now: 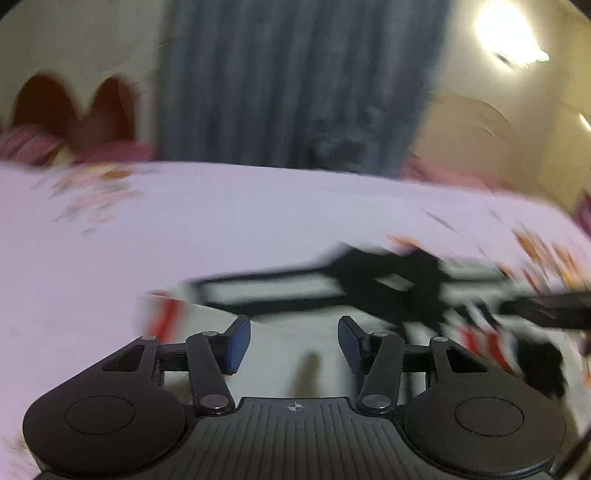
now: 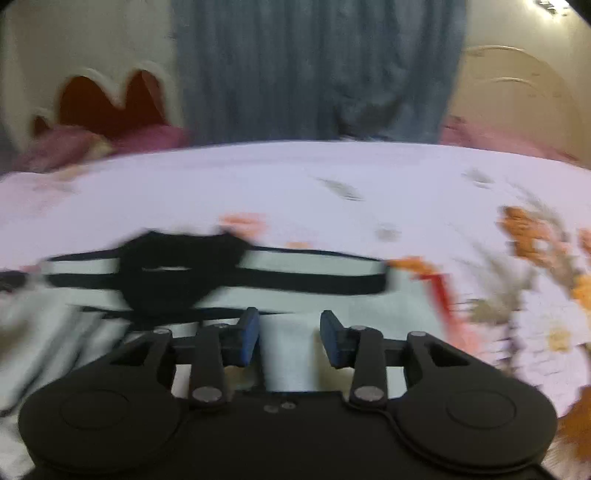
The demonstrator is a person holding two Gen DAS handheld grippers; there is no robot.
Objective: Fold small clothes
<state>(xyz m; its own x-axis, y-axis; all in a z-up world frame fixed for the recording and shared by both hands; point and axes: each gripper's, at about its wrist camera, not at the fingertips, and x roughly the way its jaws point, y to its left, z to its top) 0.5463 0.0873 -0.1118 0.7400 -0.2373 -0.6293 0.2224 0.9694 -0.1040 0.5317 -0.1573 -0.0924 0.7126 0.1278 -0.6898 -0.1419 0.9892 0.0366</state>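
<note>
A small white garment [image 1: 295, 295] with black bands and red trim lies spread on the bed, smeared by motion blur. My left gripper [image 1: 294, 341] hovers over its near white part, its blue pads [image 1: 238, 345] apart with nothing between them. In the right wrist view the same garment [image 2: 314, 271] stretches across, with a black patch [image 2: 173, 266] at the left. My right gripper [image 2: 289, 338] stands over the garment's near edge, jaws apart. A strip of white cloth [image 2: 291, 362] shows in the gap, and I cannot see the pads pressing on it.
The bed carries a pale sheet with orange flower prints [image 2: 532, 236]. Pink pillows [image 2: 140, 142] and a scalloped headboard [image 2: 110, 99] are at the far left. A grey-blue curtain [image 1: 288, 81] hangs behind the bed, and a bright lamp [image 1: 506, 33] glares at upper right.
</note>
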